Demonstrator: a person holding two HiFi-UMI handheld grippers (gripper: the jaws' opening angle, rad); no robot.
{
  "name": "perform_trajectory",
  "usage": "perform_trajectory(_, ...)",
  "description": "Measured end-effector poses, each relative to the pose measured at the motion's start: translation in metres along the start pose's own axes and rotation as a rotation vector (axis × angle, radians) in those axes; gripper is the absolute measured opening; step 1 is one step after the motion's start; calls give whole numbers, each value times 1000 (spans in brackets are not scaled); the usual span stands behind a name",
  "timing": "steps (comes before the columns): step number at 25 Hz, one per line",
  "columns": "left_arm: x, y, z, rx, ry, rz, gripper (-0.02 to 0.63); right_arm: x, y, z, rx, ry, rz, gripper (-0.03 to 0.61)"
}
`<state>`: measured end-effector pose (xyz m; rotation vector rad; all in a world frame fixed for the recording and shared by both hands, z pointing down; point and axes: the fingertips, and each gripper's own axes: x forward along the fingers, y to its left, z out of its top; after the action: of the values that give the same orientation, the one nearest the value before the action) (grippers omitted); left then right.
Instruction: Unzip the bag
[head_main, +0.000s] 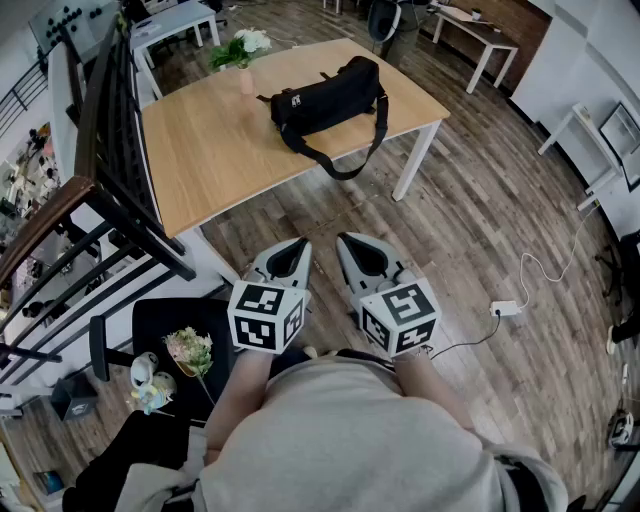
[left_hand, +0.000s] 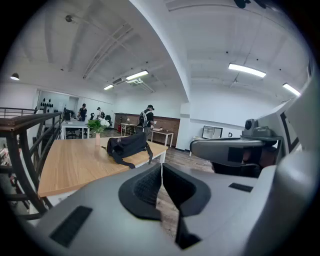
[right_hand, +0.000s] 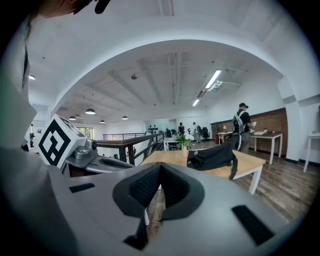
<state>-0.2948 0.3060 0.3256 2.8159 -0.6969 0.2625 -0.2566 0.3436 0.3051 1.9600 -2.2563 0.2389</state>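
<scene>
Two tools closed and empty: left gripper (head_main: 301, 245) and right gripper (head_main: 344, 240), side by side above the floor (head_main: 480, 220). Well apart from both, black bag (head_main: 325, 98) lying on wooden table (head_main: 200, 150)

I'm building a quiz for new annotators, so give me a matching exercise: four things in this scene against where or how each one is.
1. bag
2. flower vase
3. white adapter
4. left tool

A. on the floor, cable attached
B. shut, empty
C. on the table, strap over its edge
D. upright on the table, near its far edge

Pairs: 1-C, 2-D, 3-A, 4-B
</scene>
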Motion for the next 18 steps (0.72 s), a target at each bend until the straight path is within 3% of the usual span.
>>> perform_trajectory(10,10,-2,-8,1,40,-5,23,5,-5,-13,19,37,17,6)
perform_trajectory(18,15,-7,-11,-42,34,5,23,-3,-18,-16,107,-16,13,9)
